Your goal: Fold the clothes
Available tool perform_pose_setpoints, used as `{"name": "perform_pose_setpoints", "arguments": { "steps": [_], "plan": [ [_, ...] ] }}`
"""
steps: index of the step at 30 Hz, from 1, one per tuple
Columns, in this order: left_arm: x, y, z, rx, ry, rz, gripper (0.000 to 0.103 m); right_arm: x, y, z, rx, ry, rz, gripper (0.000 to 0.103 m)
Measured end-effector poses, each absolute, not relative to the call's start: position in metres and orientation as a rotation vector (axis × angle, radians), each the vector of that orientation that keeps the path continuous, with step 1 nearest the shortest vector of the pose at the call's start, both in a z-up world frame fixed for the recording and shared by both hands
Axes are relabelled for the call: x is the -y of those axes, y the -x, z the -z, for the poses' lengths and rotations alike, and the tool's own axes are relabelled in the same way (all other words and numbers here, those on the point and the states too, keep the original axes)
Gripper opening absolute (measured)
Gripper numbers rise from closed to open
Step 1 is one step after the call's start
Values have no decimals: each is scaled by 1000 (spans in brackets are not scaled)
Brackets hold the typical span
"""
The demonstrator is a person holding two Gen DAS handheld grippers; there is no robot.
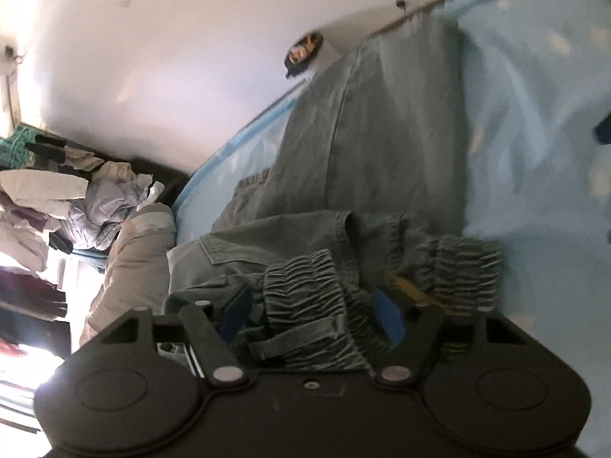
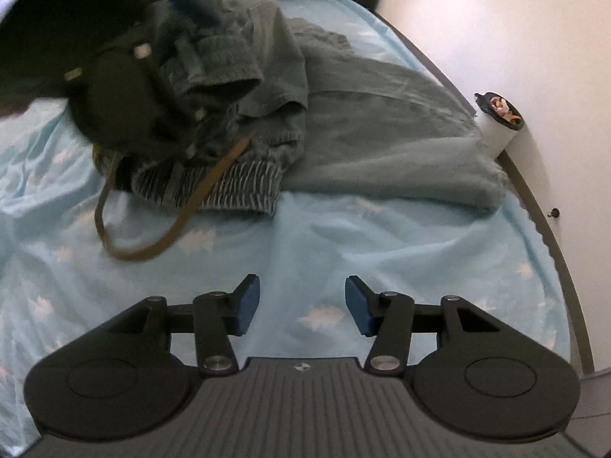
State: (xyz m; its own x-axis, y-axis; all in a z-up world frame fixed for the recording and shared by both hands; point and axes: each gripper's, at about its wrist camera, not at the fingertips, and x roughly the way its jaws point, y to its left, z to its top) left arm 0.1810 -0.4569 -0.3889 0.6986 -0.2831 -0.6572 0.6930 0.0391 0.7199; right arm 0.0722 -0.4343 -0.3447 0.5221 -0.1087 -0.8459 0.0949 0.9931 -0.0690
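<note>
Left jaws on the trouser waistband, right jaws empty above the bed.

Risk first: the bunched elastic waistband (image 1: 305, 297) may slip out between my left gripper (image 1: 311, 315) jaws, because the blue pads (image 1: 387, 318) flank thick gathered cloth and I cannot tell whether they press on it. The loose brown drawstring (image 2: 152, 244) ahead and left of my right gripper (image 2: 302, 305) could snag a finger. My right jaws stand part-spread, holding nothing, with only the cloud-print sheet (image 2: 382, 236) between them. The grey-green trousers (image 2: 362, 133) lie crumpled beyond my right jaws, legs extending away from my left jaws.
</note>
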Motion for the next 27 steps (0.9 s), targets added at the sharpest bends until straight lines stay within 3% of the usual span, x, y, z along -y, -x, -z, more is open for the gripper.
{"name": "perform_pose_setpoints", "arguments": {
  "steps": [1, 2, 4, 6, 15, 17, 27],
  "plan": [
    [458, -187, 389, -382, -1344, 771, 49, 433, -72, 346, -1012, 12, 119, 54],
    [458, -195, 384, -392, -1323, 776, 49, 433, -72, 347, -1010, 9, 117, 54],
    [454, -209, 370, -431, -1252, 796, 37, 432, -76, 350, -1006, 3, 114, 53],
    [446, -220, 356, -438, -1201, 801, 32, 429, -83, 355, -994, 7, 108, 50],
    [381, -271, 296, -508, -962, 586, 32, 405, -130, 372, -933, 53, 37, 50],
    [365, -282, 288, -537, -935, 534, 32, 397, -139, 378, -933, 114, 26, 45],
    [298, -302, 294, -791, -773, 320, 35, 409, -155, 381, -931, 130, 115, 41]
  ]
}}
